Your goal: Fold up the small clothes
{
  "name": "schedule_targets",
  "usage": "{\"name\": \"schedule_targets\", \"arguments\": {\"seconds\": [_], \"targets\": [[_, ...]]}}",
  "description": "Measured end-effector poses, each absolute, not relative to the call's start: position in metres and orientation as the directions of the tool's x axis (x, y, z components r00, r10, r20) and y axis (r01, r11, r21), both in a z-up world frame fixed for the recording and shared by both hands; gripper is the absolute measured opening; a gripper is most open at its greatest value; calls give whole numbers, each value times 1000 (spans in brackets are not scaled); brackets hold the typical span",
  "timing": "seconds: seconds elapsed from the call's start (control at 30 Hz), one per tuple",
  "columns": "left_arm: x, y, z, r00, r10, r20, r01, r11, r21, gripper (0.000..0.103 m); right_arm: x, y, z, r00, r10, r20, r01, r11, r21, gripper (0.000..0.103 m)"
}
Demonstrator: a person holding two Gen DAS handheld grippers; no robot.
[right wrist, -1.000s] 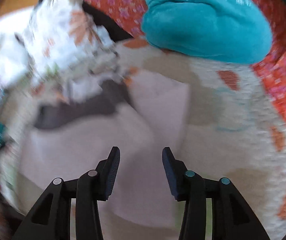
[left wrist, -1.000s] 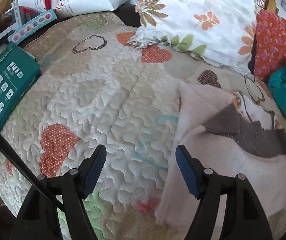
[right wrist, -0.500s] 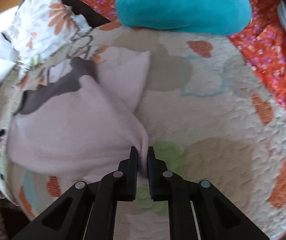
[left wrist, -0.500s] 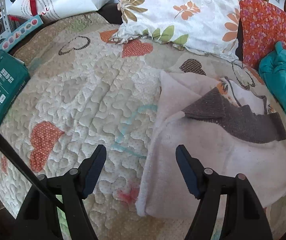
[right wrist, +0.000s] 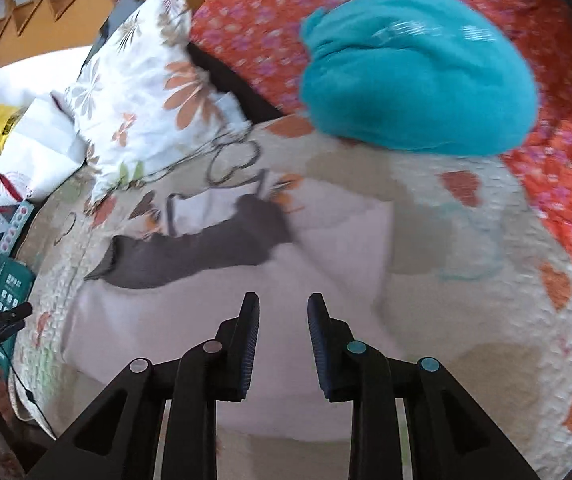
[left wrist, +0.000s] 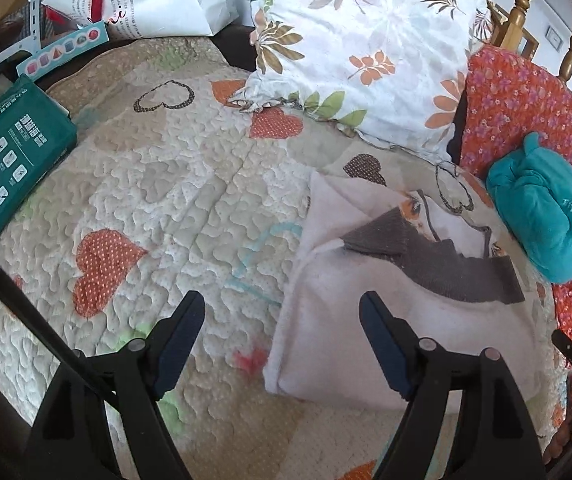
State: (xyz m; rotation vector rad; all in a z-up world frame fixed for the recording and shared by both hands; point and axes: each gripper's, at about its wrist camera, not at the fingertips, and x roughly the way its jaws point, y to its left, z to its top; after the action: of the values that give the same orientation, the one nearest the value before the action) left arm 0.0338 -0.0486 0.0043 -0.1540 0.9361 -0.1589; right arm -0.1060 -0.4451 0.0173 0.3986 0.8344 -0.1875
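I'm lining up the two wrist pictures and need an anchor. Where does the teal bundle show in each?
Left wrist: the teal bundle sits at the right edge, against the orange floral fabric.
Right wrist: the teal bundle sits upper right, blurred, above the open right claw.
Shared landmark: the pale garment's grey band.

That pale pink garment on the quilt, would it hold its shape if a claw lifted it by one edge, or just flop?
The pale pink garment would probably flop: it lies in soft folds with no stiff edge. It looks thin, so likely light. Its dark grey band seems thicker knit and may hang lower. On the textured quilt it would likely bunch rather than slide.
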Motion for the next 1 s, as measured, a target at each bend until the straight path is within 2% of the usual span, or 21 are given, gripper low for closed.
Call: {"name": "schedule_targets", "arguments": {"seconds": [0.2,0.37,0.5,0.73,0.87,1.0], "targets": [[49,-35,4,606,-140,-783,33,988,-151,78,-41,-384,4,620,133,-773,202,925,321,27],[66,-8,-1,572,-165,-804,-44,972,-232,78,27,-288,-19,538,204,-818,17,967,253,27],[71,10,0,579,-154,-800,-96,962,-254,78,85,-229,-40,483,165,-860,-79,986,145,27],[79,30,3,591,-137,-795,-147,951,-273,78,178,-192,-59,461,68,-885,-68,997,41,28],[81,29,5,598,-108,-794,-152,958,-244,78,197,-190,-50,467,79,-881,-52,997,62,30],[81,25,4,595,-121,-794,-136,959,-248,78,168,-210,-19,529,145,-836,-39,988,147,44]]}}
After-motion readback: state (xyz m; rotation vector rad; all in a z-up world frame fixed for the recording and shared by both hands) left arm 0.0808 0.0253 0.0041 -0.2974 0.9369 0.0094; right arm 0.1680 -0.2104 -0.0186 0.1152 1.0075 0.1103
